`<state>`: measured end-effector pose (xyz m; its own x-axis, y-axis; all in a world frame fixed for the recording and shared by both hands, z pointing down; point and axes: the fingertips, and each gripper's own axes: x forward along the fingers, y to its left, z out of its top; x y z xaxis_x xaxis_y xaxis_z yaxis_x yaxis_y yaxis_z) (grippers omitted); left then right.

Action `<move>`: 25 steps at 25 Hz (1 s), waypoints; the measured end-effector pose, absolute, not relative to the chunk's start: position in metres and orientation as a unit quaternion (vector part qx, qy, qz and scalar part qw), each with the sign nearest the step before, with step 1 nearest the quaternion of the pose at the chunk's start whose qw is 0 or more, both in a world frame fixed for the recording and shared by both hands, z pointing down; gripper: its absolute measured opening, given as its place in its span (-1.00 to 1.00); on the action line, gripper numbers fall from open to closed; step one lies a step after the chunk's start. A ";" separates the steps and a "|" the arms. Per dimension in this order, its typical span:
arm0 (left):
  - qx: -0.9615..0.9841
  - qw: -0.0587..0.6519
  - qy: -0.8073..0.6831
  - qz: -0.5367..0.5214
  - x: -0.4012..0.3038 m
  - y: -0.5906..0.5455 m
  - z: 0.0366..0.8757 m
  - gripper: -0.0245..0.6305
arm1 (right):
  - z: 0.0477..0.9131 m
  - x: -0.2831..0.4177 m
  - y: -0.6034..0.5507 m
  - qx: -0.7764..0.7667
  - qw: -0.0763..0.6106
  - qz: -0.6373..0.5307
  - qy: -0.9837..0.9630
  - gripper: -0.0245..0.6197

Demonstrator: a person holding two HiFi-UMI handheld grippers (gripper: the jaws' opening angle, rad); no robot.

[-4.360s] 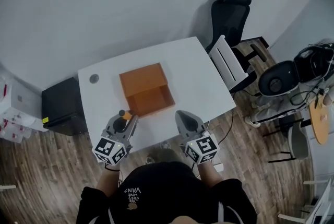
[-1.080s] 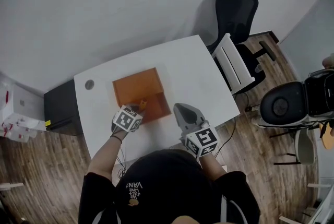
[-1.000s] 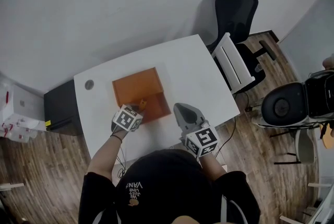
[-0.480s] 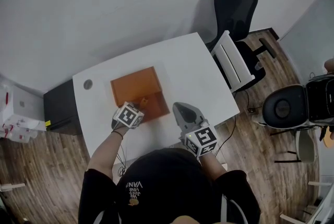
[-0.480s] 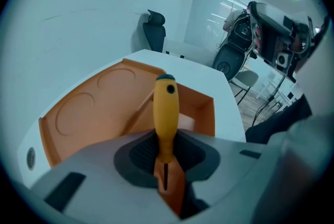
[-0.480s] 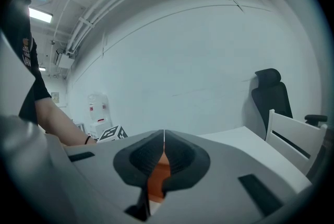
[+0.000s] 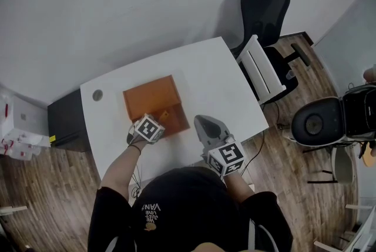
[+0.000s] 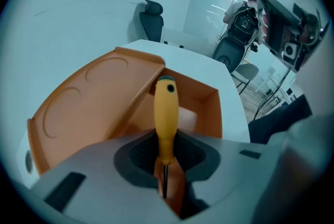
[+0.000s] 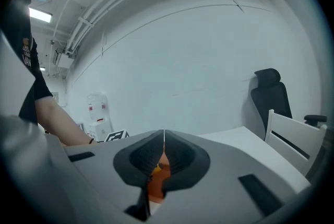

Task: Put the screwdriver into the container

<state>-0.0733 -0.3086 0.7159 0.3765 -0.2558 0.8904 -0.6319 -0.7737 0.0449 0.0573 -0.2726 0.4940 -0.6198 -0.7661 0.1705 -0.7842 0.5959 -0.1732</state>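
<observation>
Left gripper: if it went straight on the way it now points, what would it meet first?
The left gripper holds the screwdriver handle-forward, aimed into the open orange container. The handle would probably meet the container's inside first, though depth is unclear.

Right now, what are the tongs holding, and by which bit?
The left tongs grip the yellow-handled screwdriver at the bottom of its handle; the right tongs are shut, empty.
</observation>
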 end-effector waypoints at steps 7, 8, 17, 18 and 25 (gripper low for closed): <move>0.794 0.198 -0.271 0.507 -0.073 -0.312 0.727 -0.69 | 0.495 0.060 -0.275 0.435 0.038 0.117 -0.892 -0.89; 0.793 0.197 -0.271 0.510 -0.074 -0.313 0.728 -0.69 | 0.495 0.060 -0.275 0.435 0.039 0.118 -0.892 -0.89; 0.762 0.264 -0.227 0.546 -0.072 -0.286 0.746 -0.69 | 0.495 0.058 -0.276 0.432 0.040 0.120 -0.893 -0.89; 0.765 0.245 -0.233 0.548 -0.071 -0.293 0.747 -0.69 | 0.495 0.056 -0.275 0.431 0.041 0.120 -0.894 -0.89; 0.755 0.254 -0.221 0.562 -0.066 -0.290 0.748 -0.69 | 0.496 0.057 -0.275 0.431 0.039 0.121 -0.894 -0.89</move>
<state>-0.0659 -0.2899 0.7478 0.2702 -0.0477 0.9616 -0.6193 -0.7733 0.1356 0.0573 -0.2746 0.4957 -0.6261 -0.7603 0.1729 -0.7790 0.6000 -0.1821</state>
